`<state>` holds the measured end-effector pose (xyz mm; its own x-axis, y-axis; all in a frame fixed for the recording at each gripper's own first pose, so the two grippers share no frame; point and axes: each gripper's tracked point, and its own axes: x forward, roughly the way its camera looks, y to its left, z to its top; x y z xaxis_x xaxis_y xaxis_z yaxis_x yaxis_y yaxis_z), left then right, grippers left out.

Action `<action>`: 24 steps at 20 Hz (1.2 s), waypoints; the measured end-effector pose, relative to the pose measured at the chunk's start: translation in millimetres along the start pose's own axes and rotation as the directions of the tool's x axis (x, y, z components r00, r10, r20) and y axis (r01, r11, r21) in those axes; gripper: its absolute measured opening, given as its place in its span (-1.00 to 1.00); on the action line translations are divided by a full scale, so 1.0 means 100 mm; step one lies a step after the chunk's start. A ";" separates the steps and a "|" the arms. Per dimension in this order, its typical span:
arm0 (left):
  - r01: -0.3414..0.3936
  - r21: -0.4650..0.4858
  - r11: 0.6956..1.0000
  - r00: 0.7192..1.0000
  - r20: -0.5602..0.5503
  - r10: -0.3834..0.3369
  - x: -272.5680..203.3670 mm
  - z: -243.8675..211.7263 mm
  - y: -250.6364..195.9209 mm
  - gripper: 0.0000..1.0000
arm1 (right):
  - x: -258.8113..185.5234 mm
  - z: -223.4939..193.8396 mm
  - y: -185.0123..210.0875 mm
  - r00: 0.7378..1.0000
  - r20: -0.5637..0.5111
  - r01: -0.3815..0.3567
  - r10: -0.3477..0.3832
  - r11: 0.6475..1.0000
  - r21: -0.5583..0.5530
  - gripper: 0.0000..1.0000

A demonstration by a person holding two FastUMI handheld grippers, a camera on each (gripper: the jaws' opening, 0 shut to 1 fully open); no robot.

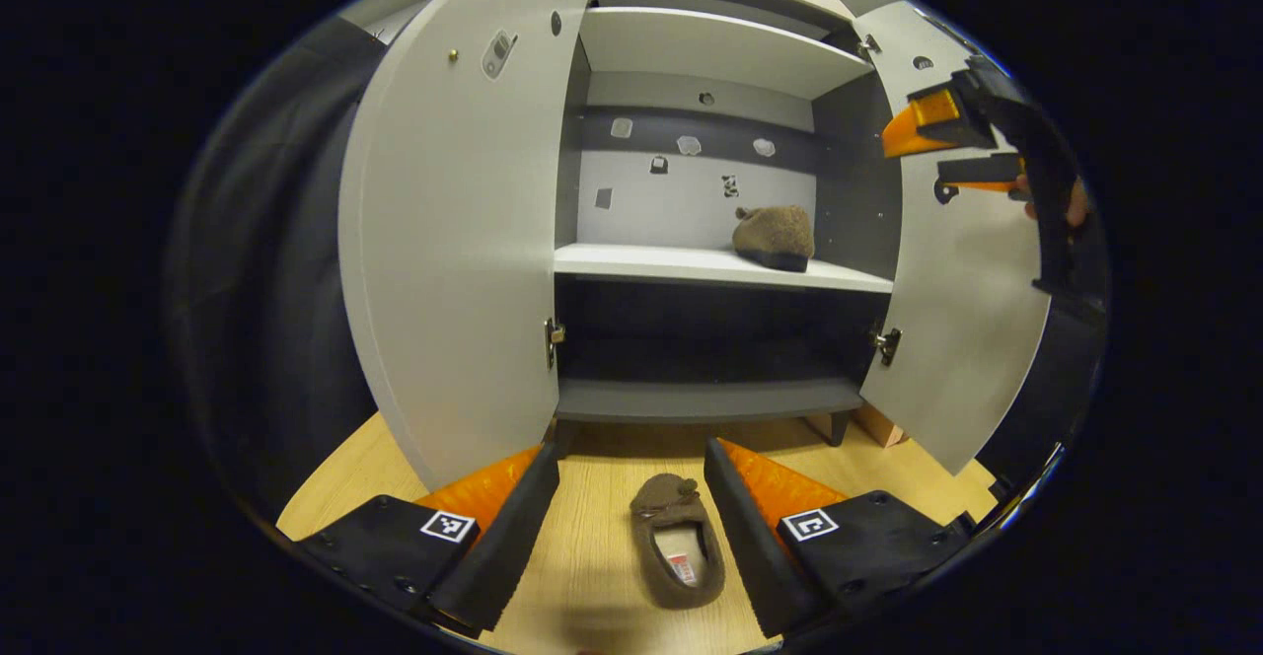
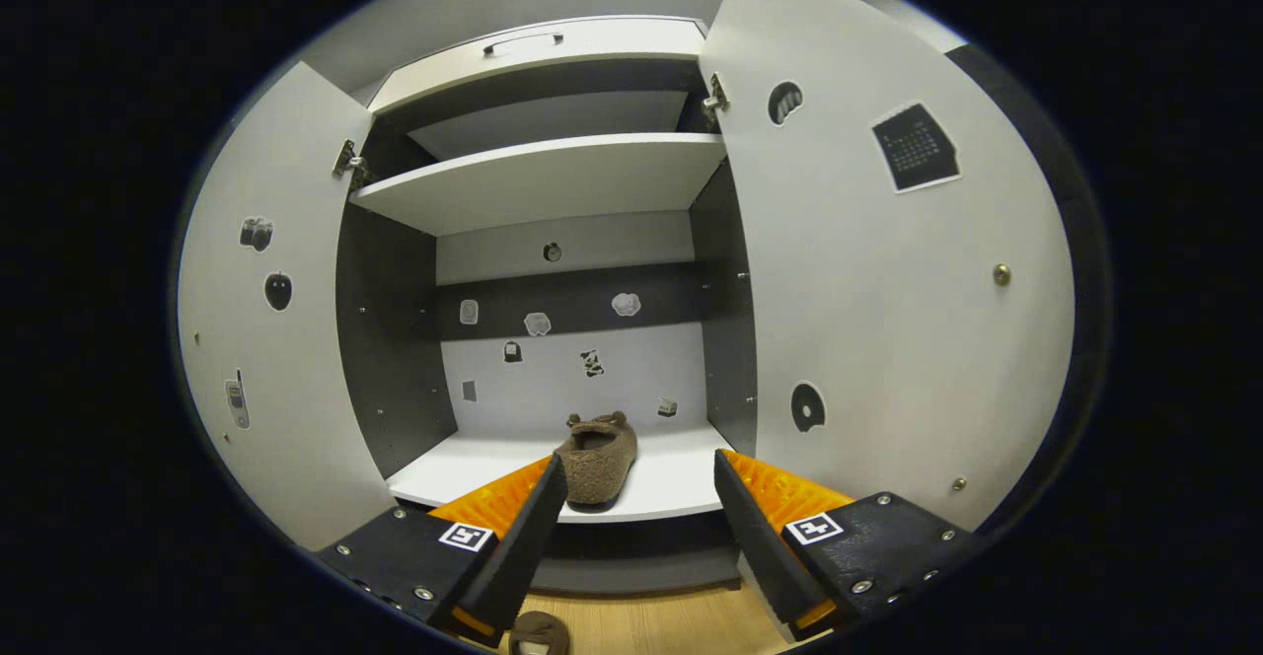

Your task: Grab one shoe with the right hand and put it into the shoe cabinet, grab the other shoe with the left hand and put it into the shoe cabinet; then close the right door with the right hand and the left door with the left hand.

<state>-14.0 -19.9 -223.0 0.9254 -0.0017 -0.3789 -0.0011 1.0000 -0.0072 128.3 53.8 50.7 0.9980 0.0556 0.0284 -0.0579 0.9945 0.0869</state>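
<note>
- Left gripper view: pale wooden floor runs up to the open shoe cabinet [image 1: 705, 270]. The left gripper [image 1: 631, 497] hangs with fingers spread over the slipper on the floor [image 1: 678, 554], which looks soft, light and floppy; pinching its collar edge seems best. The right gripper [image 1: 962, 152] is partly cut off, its state unclear.
- Right gripper view: the right gripper [image 2: 639, 512] is spread and empty, facing the shelved slipper [image 2: 597, 460]; a second slipper is cropped at the bottom edge.
</note>
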 end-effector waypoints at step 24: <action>0.069 -0.028 0.997 0.868 -0.491 -0.074 0.92 -1.87 -0.12 -0.63 | -0.55 -0.09 -0.16 1.000 -0.012 -0.022 0.022 1.000 -0.007 0.85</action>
<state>0.3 -32.9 -431.0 0.6177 -0.0788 -0.7825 0.0526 0.9969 -0.0590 74.1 35.3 39.2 0.9968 0.0784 0.0182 -0.0796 0.9936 0.0796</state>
